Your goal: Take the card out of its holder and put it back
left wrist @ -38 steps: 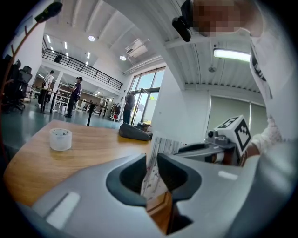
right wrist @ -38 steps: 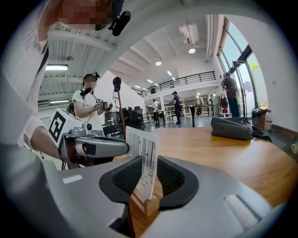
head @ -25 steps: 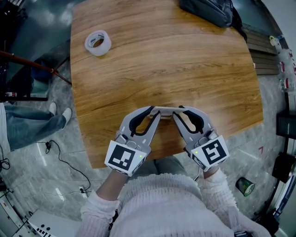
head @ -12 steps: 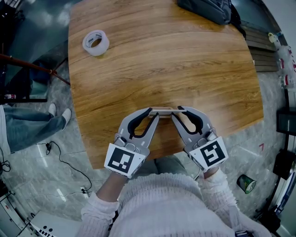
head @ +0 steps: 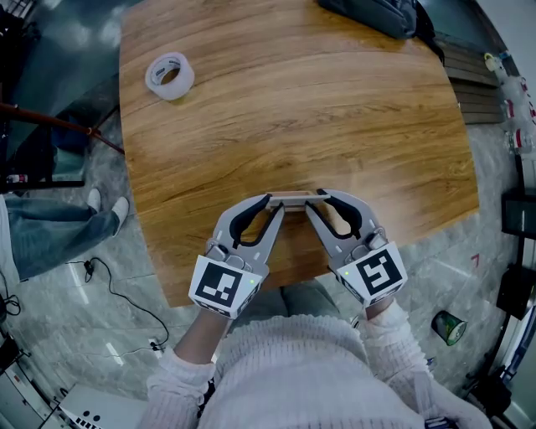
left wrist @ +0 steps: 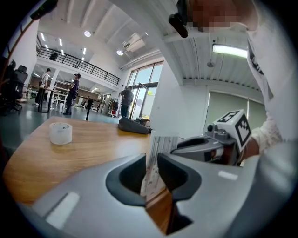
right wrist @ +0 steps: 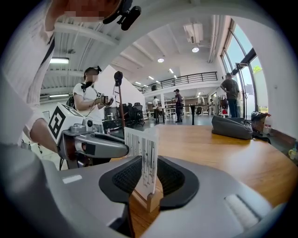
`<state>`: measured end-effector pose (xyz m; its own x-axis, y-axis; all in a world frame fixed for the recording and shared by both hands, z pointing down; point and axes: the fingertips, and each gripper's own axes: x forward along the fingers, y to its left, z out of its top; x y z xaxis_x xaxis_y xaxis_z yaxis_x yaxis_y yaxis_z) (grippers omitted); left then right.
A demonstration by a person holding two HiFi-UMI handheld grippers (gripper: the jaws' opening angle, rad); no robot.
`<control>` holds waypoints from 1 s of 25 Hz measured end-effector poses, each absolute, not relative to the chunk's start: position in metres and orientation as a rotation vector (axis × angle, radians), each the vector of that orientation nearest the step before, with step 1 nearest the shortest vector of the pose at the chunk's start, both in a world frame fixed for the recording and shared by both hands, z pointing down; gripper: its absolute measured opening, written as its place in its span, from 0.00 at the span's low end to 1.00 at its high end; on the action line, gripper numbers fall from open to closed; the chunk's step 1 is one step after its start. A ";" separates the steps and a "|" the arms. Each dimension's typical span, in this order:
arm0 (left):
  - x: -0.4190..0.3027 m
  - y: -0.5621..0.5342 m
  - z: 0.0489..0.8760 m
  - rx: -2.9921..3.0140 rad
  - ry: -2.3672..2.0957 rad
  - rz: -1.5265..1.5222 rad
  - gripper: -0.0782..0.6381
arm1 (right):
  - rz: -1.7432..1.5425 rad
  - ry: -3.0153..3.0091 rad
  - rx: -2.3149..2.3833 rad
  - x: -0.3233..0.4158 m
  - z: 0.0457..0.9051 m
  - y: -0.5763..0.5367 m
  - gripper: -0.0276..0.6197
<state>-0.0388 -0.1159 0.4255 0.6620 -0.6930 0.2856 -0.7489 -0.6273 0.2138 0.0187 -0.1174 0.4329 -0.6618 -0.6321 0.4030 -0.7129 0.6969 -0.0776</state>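
A white barcode card stands upright in a small wooden holder near the table's front edge. My left gripper comes in from the left, and its pads press on the card's end. From the right, my right gripper straddles the card's other end. A gap shows on each side of the card there, so that gripper is open. Its jaws have just been opening a little with the card between them. The two grippers' tips almost meet over the holder.
On the wooden table, a roll of clear tape lies at the far left and a dark bag at the far edge. On the floor are a green cup and cables. Someone's legs stand at the left.
Both grippers stay at the card and holder; only the view has shifted slightly.
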 end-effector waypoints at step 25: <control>-0.045 -0.122 0.437 2.484 -1.191 0.280 0.25 | 0.394 -2.553 1.098 0.027 0.443 -0.123 0.25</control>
<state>-0.0446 -0.1219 0.4373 0.6232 -0.7083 0.3315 -0.7818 -0.5744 0.2425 0.0270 -0.1235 0.4433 -0.6470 -0.6457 0.4055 -0.7378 0.6643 -0.1195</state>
